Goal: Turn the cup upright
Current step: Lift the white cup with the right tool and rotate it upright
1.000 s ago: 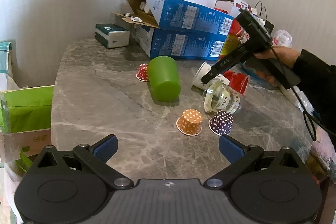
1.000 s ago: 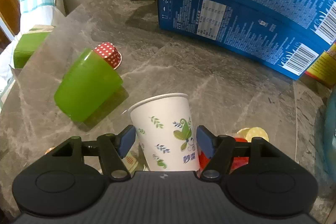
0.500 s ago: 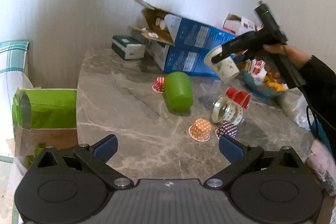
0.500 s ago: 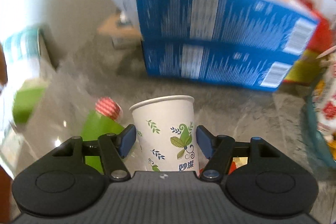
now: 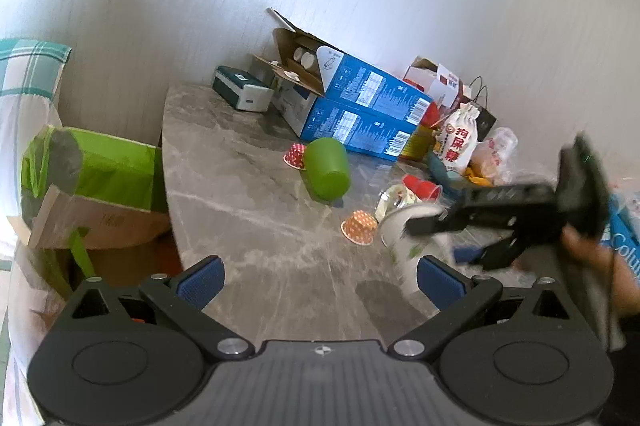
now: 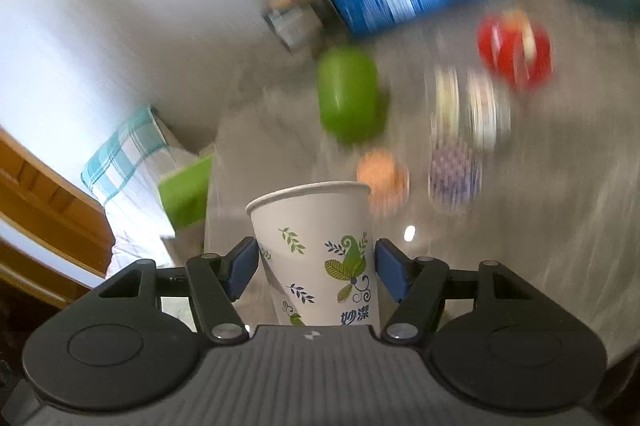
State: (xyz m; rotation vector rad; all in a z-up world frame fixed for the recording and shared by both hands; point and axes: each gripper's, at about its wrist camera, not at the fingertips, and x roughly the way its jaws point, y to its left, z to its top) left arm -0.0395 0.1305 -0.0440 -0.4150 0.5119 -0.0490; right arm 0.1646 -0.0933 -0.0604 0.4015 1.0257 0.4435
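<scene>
while right gripper (image 6: 316,268) clamps it, paper cup (image 6: 316,250) reads "妙潔"

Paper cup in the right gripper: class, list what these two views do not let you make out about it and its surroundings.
1. Paper cup base: right wrist view, hidden behind the right gripper body.
2. Cup's tilt over the table: left wrist view, motion blur smears it.
3. Green cup and small cups: right wrist view, blurred; details unreadable.
4. Left gripper: open, empty.
</scene>
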